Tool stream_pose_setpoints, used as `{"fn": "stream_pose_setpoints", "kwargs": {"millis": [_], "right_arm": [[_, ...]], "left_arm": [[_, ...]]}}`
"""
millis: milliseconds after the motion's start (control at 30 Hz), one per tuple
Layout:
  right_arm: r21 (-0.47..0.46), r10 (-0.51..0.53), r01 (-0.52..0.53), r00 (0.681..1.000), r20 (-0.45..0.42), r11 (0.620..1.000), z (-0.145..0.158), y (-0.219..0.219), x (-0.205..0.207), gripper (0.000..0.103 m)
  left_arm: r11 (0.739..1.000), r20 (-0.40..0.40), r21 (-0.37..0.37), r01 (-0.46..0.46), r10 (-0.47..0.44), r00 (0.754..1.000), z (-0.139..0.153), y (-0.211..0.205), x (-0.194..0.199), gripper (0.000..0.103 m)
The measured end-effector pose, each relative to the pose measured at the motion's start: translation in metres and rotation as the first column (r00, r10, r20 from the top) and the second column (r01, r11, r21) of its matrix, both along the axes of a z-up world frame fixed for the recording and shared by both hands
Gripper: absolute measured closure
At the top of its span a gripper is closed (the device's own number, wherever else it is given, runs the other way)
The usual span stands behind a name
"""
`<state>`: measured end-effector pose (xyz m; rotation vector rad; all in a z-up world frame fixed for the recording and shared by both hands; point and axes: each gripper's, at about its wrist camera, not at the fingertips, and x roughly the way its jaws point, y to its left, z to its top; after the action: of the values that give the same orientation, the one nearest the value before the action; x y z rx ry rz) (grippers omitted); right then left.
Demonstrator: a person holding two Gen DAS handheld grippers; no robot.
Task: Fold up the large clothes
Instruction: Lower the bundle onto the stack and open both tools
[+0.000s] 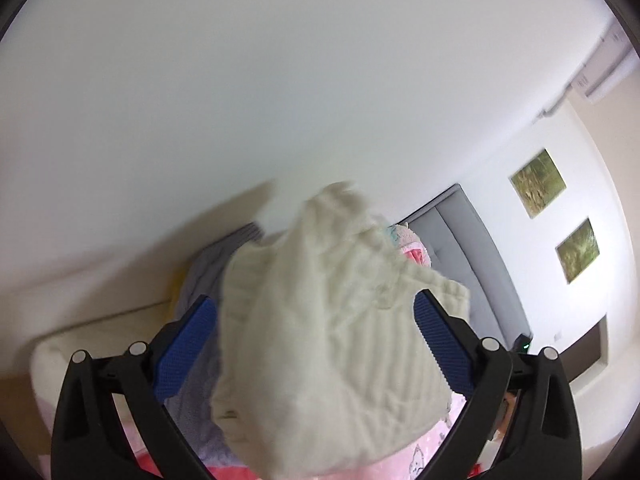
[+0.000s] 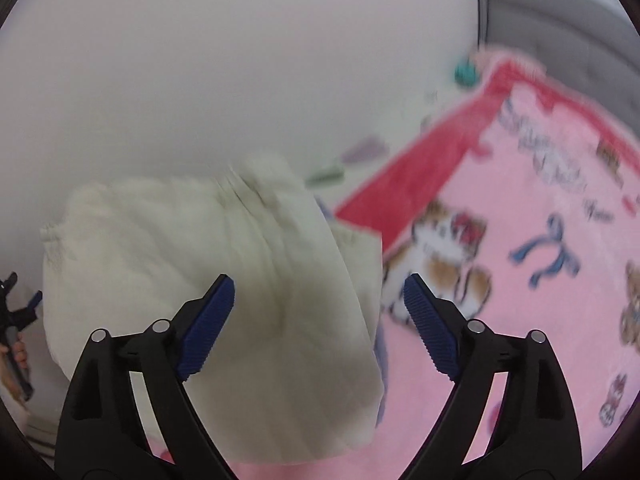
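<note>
Cream garment point(image 1: 320, 320) bunched between left tongs point(image 1: 316, 320) — spread; right tongs point(image 2: 319, 300) spread — blanket point(image 2: 520, 280) lettering unreadable.

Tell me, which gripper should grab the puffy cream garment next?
Probably the left gripper: the bulky cream knitted garment already sits between its open blue-padded fingers. The right gripper is open too, but the garment lies mostly off to its left, over the pink cartoon-print blanket.

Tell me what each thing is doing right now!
Left gripper: open, fingers wide, cream cloth bunched between them.
Right gripper: open, nothing pinched.
Cream garment: crumpled, not folded flat.
Pink blanket: spread out flat.
Two pictures: hanging on the wall.
</note>
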<state>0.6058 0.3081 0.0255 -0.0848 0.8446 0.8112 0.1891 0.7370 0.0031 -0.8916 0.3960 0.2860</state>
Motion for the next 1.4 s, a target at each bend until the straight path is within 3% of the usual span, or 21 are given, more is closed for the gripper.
{"fn": "stream_pose_setpoints", "kwargs": {"millis": [67, 133, 267, 300, 367, 400, 467, 500, 600, 700, 833, 933, 1067, 1167, 1267, 1400], "right_arm": [[0.081, 0.034, -0.043, 0.993, 0.116, 0.996, 0.023, 0.002, -0.023, 0.017], [0.135, 0.095, -0.122, 0.978, 0.186, 0.983, 0.035, 0.014, -0.043, 0.018], [0.134, 0.138, -0.201, 0.917, 0.374, 0.97, 0.039, 0.062, -0.08, 0.029], [0.132, 0.13, -0.195, 0.913, 0.388, 0.972, 0.038, 0.071, -0.084, 0.035], [0.121, 0.118, -0.174, 0.922, 0.369, 0.977, 0.033, 0.092, -0.085, 0.043], [0.115, 0.129, -0.176, 0.933, 0.337, 0.978, 0.029, 0.104, -0.082, 0.05], [0.079, 0.164, -0.192, 0.948, 0.272, 0.978, 0.017, 0.124, -0.074, 0.059], [0.065, 0.176, -0.199, 0.951, 0.253, 0.978, 0.012, 0.13, -0.07, 0.062], [-0.034, 0.177, -0.174, 0.965, 0.191, 0.984, -0.013, 0.147, -0.05, 0.066], [-0.087, 0.188, -0.183, 0.981, 0.049, 0.979, -0.044, 0.162, -0.03, 0.067], [-0.215, 0.211, -0.198, 0.977, 0.041, 0.956, -0.069, 0.185, -0.024, 0.067], [-0.254, 0.2, -0.205, 0.979, -0.046, 0.945, -0.077, 0.197, -0.011, 0.067], [-0.285, 0.198, -0.214, 0.977, -0.082, 0.934, -0.085, 0.204, -0.003, 0.067], [-0.272, 0.191, -0.206, 0.978, -0.082, 0.94, -0.082, 0.201, 0.0, 0.066], [-0.199, 0.191, -0.202, 0.979, -0.072, 0.959, -0.058, 0.19, -0.003, 0.063], [-0.092, 0.194, -0.199, 0.979, -0.067, 0.976, -0.021, 0.163, -0.022, 0.049]], "left_arm": [[0.994, -0.068, 0.108, 0.032, -0.025, 0.997, 0.02, -0.023, 0.016, 0.005], [0.969, -0.138, 0.232, 0.085, -0.054, 0.989, 0.037, -0.05, 0.046, 0.005], [0.868, -0.153, 0.49, 0.077, -0.001, 0.988, 0.061, -0.098, 0.127, 0.005], [0.83, -0.171, 0.555, 0.044, 0.063, 0.983, 0.06, -0.11, 0.15, 0.005], [0.801, -0.227, 0.596, 0.055, 0.102, 0.969, 0.047, -0.13, 0.177, 0.005], [0.803, -0.254, 0.592, 0.065, 0.109, 0.961, 0.042, -0.133, 0.191, 0.005], [0.849, -0.294, 0.527, 0.042, 0.135, 0.946, 0.029, -0.127, 0.211, 0.005], [0.88, -0.319, 0.475, 0.023, 0.148, 0.936, 0.018, -0.118, 0.219, 0.005], [0.917, -0.383, 0.398, 0.013, 0.153, 0.911, -0.016, -0.101, 0.225, 0.005], [0.922, -0.456, 0.386, 0.04, 0.153, 0.877, -0.043, -0.091, 0.234, 0.004], [0.951, -0.521, 0.305, 0.061, 0.113, 0.846, -0.076, -0.072, 0.246, 0.004], [0.961, -0.567, 0.265, 0.085, 0.084, 0.819, -0.086, -0.06, 0.253, 0.004], [0.962, -0.594, 0.255, 0.096, 0.077, 0.801, -0.094, -0.059, 0.274, 0.004], [0.962, -0.602, 0.255, 0.099, 0.078, 0.795, -0.094, -0.059, 0.267, 0.004], [0.963, -0.596, 0.25, 0.103, 0.07, 0.8, -0.078, -0.061, 0.272, 0.004], [0.967, -0.568, 0.246, 0.074, 0.081, 0.819, -0.038, -0.071, 0.246, 0.004]]}}
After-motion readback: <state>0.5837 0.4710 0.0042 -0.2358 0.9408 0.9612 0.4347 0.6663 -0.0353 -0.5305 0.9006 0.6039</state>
